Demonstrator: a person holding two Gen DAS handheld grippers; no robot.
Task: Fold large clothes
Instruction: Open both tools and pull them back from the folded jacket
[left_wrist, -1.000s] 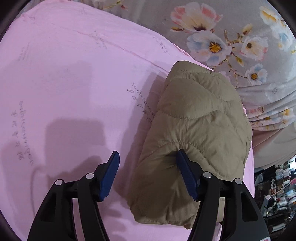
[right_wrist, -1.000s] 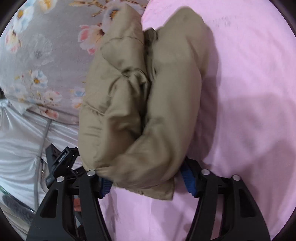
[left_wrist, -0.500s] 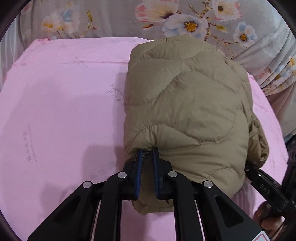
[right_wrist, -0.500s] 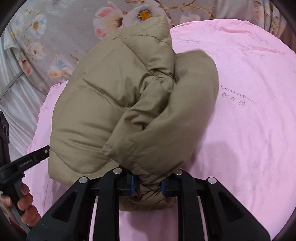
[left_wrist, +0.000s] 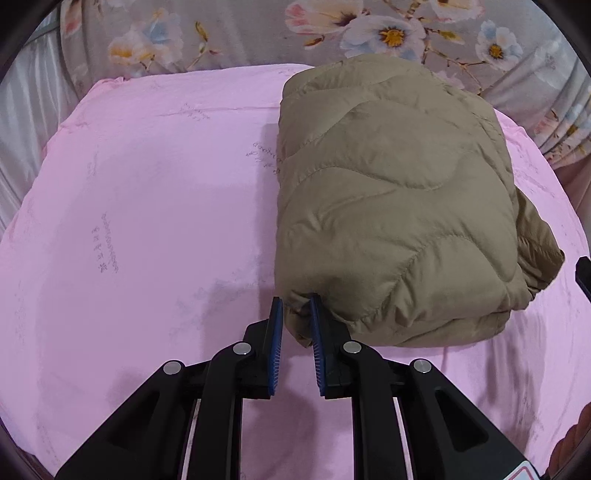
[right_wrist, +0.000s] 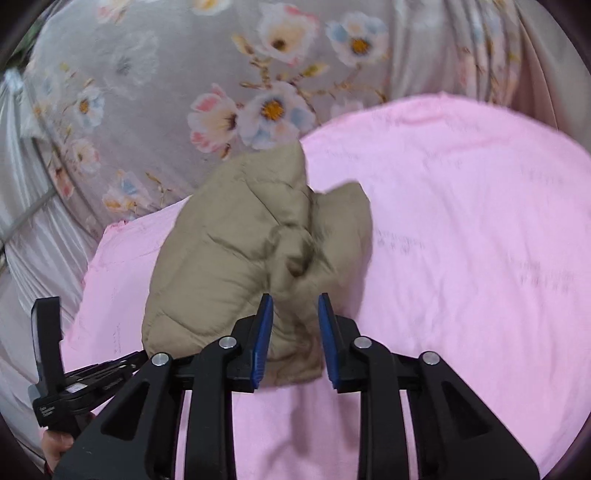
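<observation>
Left gripper (left_wrist: 296, 308): blue-padded fingers (left_wrist: 276, 334) nearly together, easing apart, with the near-left corner of the jacket pinched between them.
Quilted jacket (left_wrist: 391, 206): tan, puffy, folded into a thick bundle, lying on the right part of the pink sheet (left_wrist: 140, 221).
Right gripper (right_wrist: 295, 306): fingers (right_wrist: 263, 332) narrowly parted and widening, a bunched fold of the jacket (right_wrist: 240, 258) between them; the picture is blurred, so pad contact cannot be told.
Flowered fabric (left_wrist: 229, 33): grey, behind the sheet.
</observation>
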